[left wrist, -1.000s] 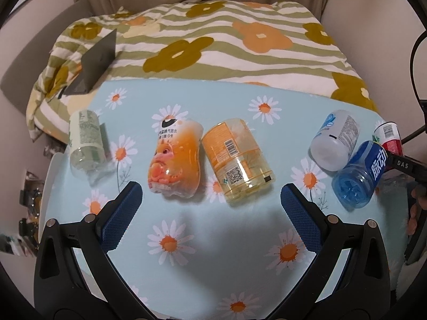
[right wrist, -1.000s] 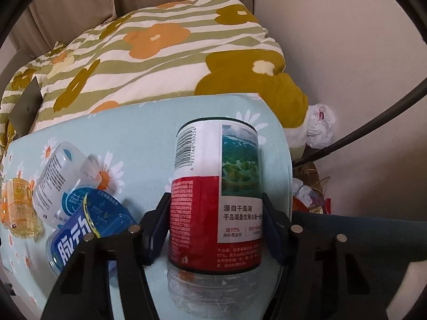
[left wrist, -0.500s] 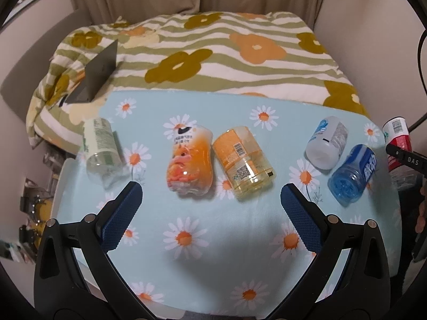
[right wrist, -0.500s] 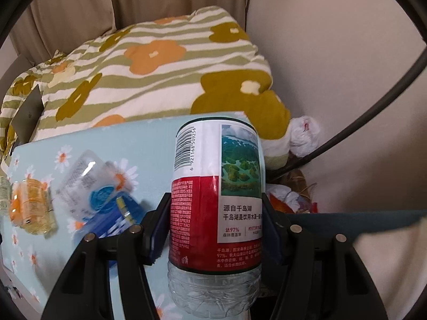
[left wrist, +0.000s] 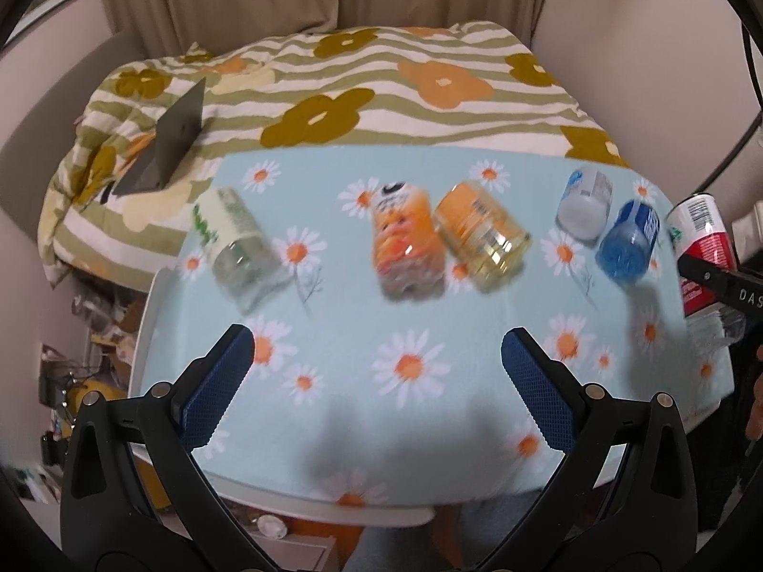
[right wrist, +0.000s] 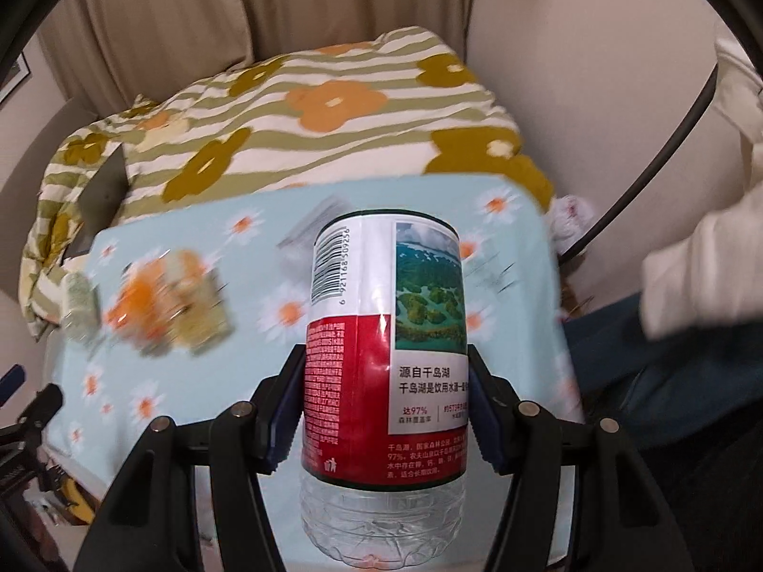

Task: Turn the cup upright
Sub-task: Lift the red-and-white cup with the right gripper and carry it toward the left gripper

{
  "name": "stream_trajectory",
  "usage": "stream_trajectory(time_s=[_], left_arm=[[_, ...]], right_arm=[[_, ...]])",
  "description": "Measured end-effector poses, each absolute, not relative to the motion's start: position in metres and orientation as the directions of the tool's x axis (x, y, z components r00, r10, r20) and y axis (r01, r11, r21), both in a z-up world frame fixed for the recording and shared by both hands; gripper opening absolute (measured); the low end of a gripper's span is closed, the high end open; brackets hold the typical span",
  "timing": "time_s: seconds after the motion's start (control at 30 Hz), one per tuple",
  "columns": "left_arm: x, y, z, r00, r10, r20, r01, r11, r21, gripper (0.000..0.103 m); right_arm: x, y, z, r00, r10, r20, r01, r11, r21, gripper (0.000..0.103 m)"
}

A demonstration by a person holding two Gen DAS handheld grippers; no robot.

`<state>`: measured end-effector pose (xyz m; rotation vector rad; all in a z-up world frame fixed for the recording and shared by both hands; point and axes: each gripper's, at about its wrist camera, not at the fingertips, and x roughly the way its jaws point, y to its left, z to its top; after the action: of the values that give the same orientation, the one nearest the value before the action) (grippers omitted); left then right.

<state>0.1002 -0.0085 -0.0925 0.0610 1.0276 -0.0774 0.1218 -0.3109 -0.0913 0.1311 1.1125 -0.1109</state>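
On the daisy tablecloth (left wrist: 429,314) cups lie sideways. Right gripper (right wrist: 384,381) squeezes the red cup (right wrist: 386,333); left gripper (left wrist: 376,372) fingers are wide apart.

R gripper (right wrist: 381,405) w/ red-label cup (right wrist: 386,348) lifted higher off table (right wrist: 524,219); L gripper (left wrist: 376,376) pulled back.

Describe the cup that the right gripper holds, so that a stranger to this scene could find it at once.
Look at the daisy-print tablecloth in front of the striped flower blanket; five cut-bottle cups lie on it. The red-and-white cup is above its right edge, clamped in the right gripper. Only it has a red label with a lake photo, and only it is held.
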Motion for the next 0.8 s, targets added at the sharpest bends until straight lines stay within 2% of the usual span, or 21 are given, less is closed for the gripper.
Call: stream_trajectory(time_s=[0.43,0.8], left_arm=[[0.070,0.050,-0.125,0.464,-0.063,-0.884,0.138,0.990,0.002,0.103],[0.067,0.073,-0.143,0.433,-0.082,-0.898,0.139,0.990,-0.023,0.103]], right_arm=[[0.102,-0.195,-0.158,0.359,0.145,-0.922,0.088,0.978,0.188,0.057],[0.107,-0.164,-0.183,0.353,0.127,-0.927,0.080,0.983,0.166,0.058]])
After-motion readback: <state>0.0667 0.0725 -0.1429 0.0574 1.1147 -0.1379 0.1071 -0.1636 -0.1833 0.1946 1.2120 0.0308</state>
